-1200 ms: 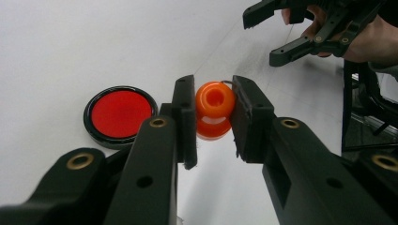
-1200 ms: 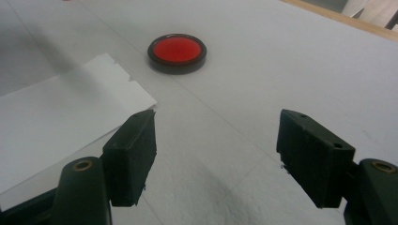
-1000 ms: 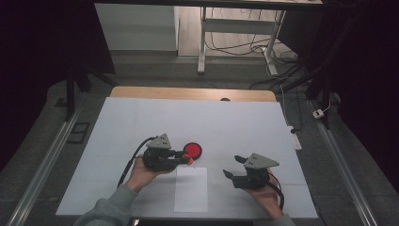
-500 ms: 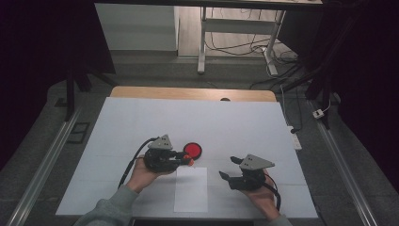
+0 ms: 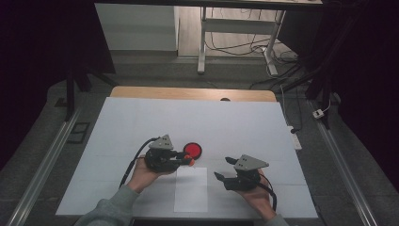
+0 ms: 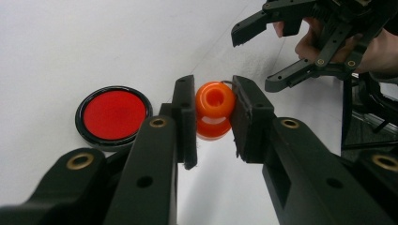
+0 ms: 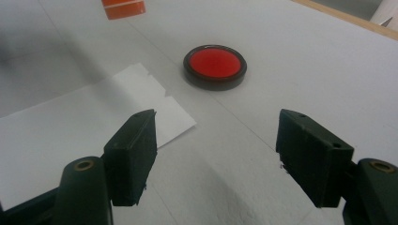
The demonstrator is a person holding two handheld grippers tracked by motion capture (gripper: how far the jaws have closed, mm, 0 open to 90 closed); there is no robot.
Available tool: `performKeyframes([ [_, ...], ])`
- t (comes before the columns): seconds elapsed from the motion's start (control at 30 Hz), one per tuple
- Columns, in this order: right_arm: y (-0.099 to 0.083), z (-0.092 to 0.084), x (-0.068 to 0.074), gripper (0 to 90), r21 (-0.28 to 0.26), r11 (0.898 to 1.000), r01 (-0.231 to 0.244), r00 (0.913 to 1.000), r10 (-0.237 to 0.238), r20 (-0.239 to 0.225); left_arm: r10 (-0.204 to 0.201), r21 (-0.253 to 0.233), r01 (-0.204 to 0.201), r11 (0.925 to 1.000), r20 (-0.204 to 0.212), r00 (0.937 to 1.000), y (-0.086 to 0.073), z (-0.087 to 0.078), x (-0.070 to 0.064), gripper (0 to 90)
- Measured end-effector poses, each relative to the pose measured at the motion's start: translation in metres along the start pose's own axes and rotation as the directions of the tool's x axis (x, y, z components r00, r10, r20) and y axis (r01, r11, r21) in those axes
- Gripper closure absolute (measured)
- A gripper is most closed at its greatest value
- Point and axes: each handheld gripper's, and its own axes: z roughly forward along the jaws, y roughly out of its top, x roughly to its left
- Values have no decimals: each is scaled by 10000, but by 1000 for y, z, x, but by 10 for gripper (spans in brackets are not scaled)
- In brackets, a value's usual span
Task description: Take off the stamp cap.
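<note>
The left gripper [image 6: 213, 119] is holding a small orange spool-shaped piece [image 6: 215, 108] clamped between its two pads, the piece sitting right at the tips with its hollow end facing the camera. In the high view that left gripper [image 5: 187, 159] is lying low over the white table cover [image 5: 141, 122], with the orange piece [image 5: 190, 161] peeking out at its front.

The grip is looking shallow: the pads are catching the rounded waist of the piece near their outer ends, so any twist of the hand could be squeezing it forward and out, letting it roll off across the smooth cover. A hard push downward could also be tipping it sideways between the pads.

Just beyond and to the left of those fingers, as the left gripper view shows it, a red disc in a black rim [image 6: 113, 115] is lying flat on the cover, close beside the tips but not touching them. A careless sweep could be knocking it.

The right gripper [image 7: 216, 140] is standing with its jaws wide apart and nothing between them; a white paper sheet [image 7: 70, 126] is lying under its left finger, and the red disc [image 7: 215, 65] is resting farther ahead, well clear of both tips.
</note>
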Motion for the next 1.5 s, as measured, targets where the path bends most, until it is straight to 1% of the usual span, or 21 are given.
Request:
performKeyframes([
  [0.07,1,1,2,287,25,10000,40,10000,-40,7,-2,-3,2,10000,11,10000,0,0,0,719],
  [0.43,5,12,9,288,65,9997,242,9994,-241,-267,11,49,-11,10000,58,10000,0,4,0,719],
  [0.73,9,20,17,288,106,9991,414,9982,-409,-446,55,94,-56,9999,118,9999,1,7,-3,719],
  [0.9,12,23,20,289,2,9991,434,9973,-433,-588,72,119,-74,9999,146,9999,1,8,-3,720],
  [1.5,20,31,28,303,-75,9979,650,9955,-654,-690,130,157,-132,9998,160,9998,2,10,-5,720],
])
